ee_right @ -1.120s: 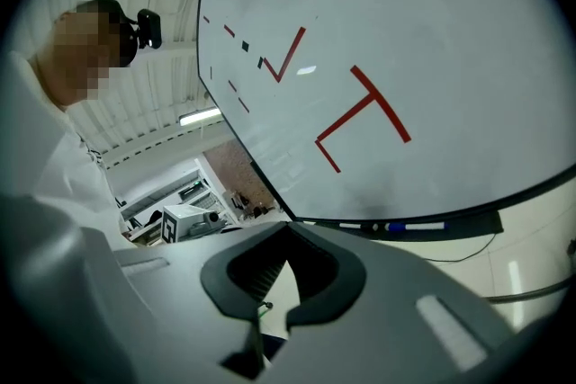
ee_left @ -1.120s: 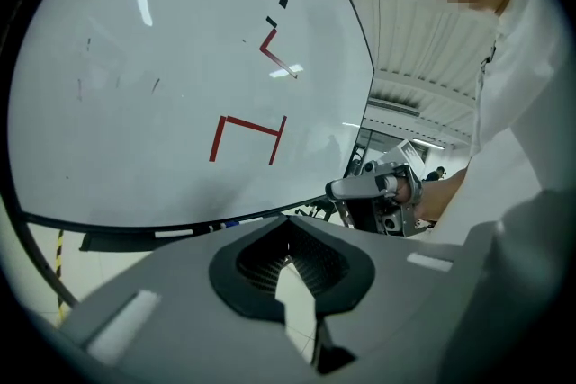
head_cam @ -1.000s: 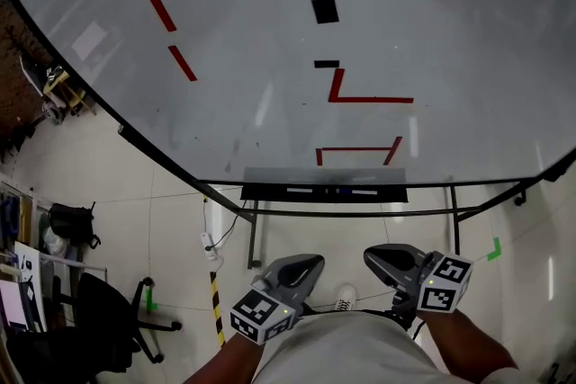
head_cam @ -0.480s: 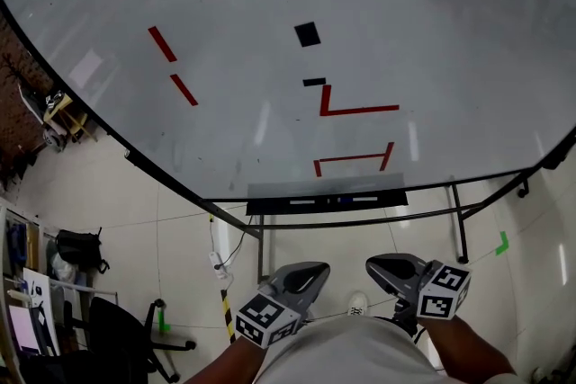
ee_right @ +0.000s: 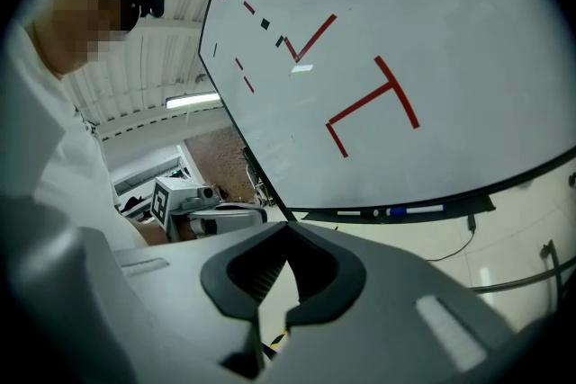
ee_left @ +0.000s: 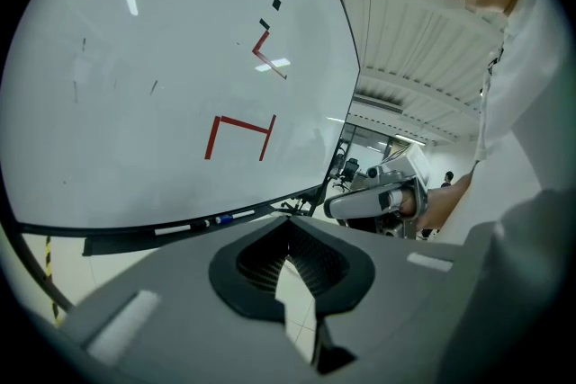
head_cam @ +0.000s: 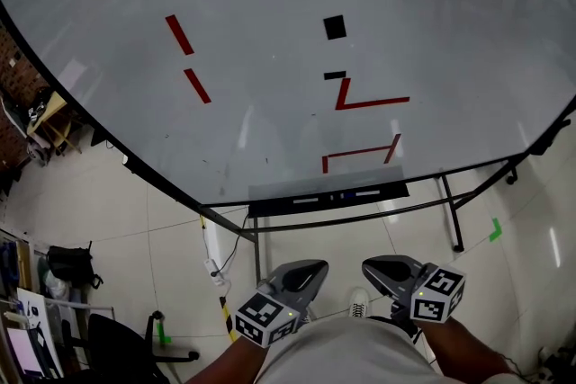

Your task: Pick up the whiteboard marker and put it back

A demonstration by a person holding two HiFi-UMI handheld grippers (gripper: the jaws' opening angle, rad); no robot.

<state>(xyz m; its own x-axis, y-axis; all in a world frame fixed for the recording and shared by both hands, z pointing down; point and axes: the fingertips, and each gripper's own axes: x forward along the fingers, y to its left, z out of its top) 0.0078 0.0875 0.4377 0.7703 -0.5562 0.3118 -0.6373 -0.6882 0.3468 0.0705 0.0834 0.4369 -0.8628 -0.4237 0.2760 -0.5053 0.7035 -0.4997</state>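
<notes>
Lying markers (head_cam: pixel 337 194) on tray (head_cam: pixel 262 209) (tiny, blurred)

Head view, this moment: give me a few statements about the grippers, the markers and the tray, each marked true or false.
1. The markers lie in the tray below the whiteboard. True.
2. The left gripper holds a marker. False: its jaws are together with nothing between them.
3. The right gripper touches the tray. False: it is held low by the person's body, apart from the tray, with its jaws together on nothing.
4. The whiteboard bears red lines and black patches. True.
</notes>
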